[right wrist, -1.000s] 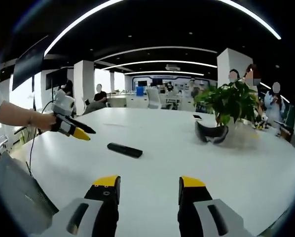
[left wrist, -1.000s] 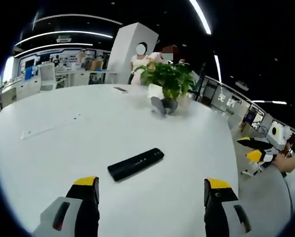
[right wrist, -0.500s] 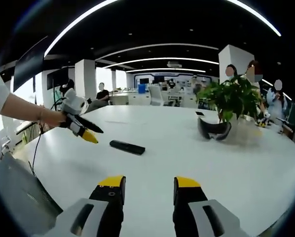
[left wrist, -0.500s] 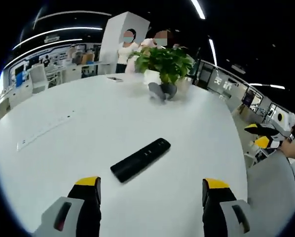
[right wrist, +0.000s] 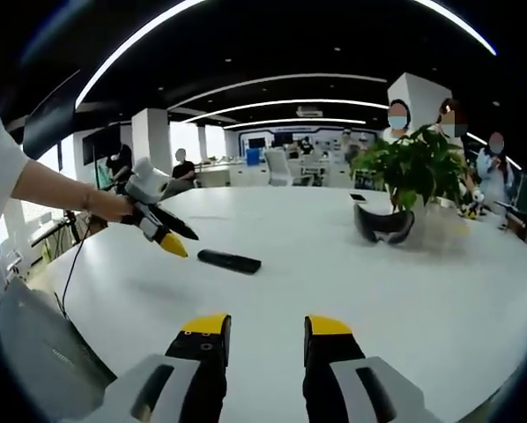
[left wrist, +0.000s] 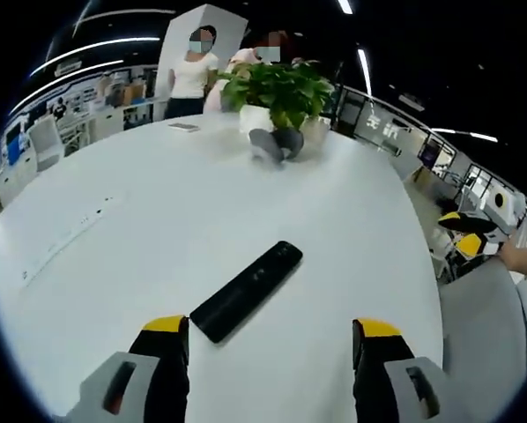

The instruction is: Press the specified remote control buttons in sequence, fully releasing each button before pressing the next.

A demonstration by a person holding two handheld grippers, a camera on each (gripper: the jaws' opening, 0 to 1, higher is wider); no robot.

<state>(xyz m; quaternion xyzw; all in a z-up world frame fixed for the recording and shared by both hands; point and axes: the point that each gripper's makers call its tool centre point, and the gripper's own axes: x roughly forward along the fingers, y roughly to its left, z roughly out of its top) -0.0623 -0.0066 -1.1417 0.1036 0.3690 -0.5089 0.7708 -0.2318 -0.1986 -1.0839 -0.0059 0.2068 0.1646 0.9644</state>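
Looking down the left tongs (left wrist: 268,339), both yellow-tipped jaws are spread wide with nothing between them, hovering over the white bench (left wrist: 140,229). The remote (left wrist: 246,290) lies flat just beyond the tips, a bit left of centre in the frame, running diagonally from lower left to upper right, with bare bench all around it. Plenty of open surface to the left and above; the bench's curved edge sweeps down the right side of the frame, and a grey chair back (left wrist: 484,317) sits just past it at lower right.

Up top there's a plant (left wrist: 277,88) in a white pot with a dark headset (left wrist: 275,143) lying against it, well apart from the remote. A phone (left wrist: 183,127) lies near the far edge at upper left, and a long pale strip (left wrist: 61,242) is set into the bench at left. The right tongs (left wrist: 462,236) poke in at the far right, off the bench edge.

From the right gripper view, the right tongs (right wrist: 263,328) have jaws parted by a narrow gap, holding nothing. The remote (right wrist: 229,261) is left of centre, and the left tongs (right wrist: 175,240) hang just left of it, tips apart, held by a hand (right wrist: 114,207). The right half of the bench is wide open.
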